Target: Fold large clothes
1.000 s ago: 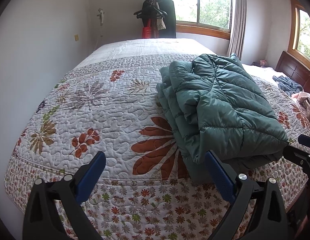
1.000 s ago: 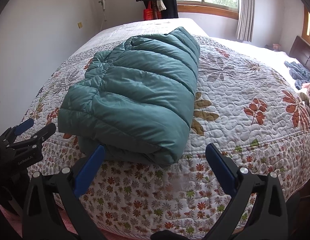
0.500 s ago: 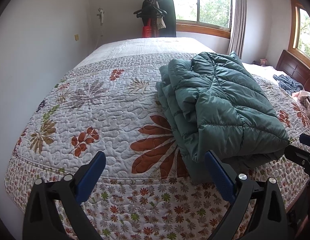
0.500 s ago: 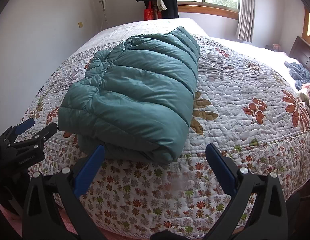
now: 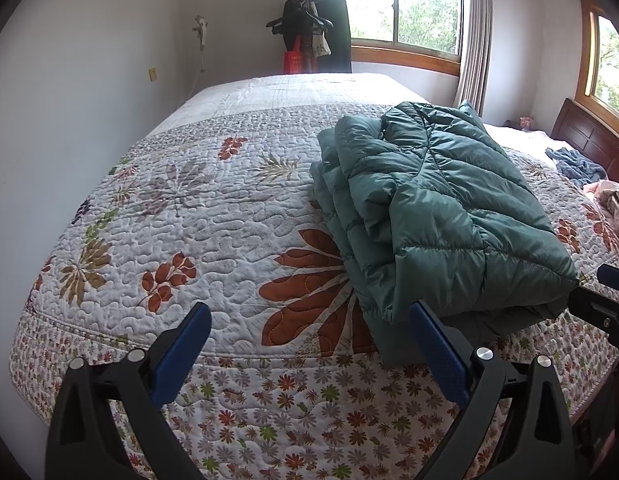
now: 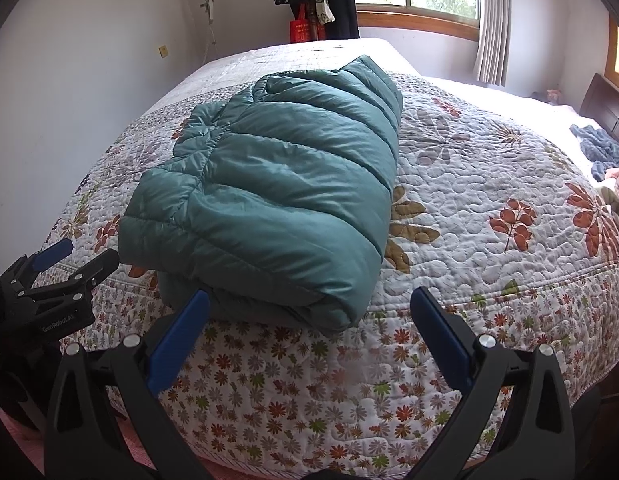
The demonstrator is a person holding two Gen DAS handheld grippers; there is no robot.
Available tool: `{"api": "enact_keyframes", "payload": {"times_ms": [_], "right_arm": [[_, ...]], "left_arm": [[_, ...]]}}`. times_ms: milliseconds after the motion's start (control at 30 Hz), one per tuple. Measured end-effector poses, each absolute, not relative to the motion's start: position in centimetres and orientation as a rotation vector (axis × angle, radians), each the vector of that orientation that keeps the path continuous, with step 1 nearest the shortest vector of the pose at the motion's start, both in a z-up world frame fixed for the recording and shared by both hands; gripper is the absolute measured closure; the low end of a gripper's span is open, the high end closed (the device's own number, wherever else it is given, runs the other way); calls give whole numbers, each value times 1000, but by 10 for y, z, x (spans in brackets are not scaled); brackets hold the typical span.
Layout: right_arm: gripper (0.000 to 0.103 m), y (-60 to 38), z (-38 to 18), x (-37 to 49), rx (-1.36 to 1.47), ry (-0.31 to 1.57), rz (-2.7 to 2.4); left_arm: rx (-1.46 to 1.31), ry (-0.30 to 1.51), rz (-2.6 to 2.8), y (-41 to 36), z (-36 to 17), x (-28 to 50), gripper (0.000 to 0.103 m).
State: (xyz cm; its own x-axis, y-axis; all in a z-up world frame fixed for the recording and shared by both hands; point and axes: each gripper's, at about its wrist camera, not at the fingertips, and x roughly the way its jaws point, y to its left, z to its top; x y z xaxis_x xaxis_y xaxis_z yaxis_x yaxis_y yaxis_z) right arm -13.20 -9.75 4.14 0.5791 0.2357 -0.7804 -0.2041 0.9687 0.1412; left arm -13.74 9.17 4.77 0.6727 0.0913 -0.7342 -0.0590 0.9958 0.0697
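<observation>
Two grippers, both spread wide, nothing between the blue pads. Left gripper point(image 5: 309, 322) low centre in the left wrist view, hanging over the near edge of the quilt point(image 5: 213, 216). Right gripper point(image 6: 309, 310) low centre in the right wrist view, just short of the near end of the jacket point(image 6: 277, 200).

Teal puffer jacket folded into a thick bundle, lying on the quilt near the front edge of the bed. Long axis running from the near edge up toward the far end of the bed, tilted slightly toward upper right in the right wrist view. Blunt folded end nearest, narrower end farthest.

Left wrist view: jacket point(image 5: 441, 216) right of centre, stacked layers exposed along its left side, one flat layer sticking out underneath at the front. Right gripper's tip poking in at the right edge.

Right wrist view: smooth quilted top only, layer edges hidden. Left gripper's fingers visible at mid left, beside the jacket's near left corner, apart from it.

Blue garment point(image 6: 601, 152) at upper right, well apart. Coat rack point(image 5: 309, 24) top centre.
</observation>
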Motion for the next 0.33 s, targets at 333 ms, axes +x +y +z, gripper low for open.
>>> {"api": "enact_keyframes", "payload": {"times_ms": [333], "right_arm": [[3,-100,39,-129,62,934,261]], "left_arm": [[40,829,87,93,47,-137,4]]}}
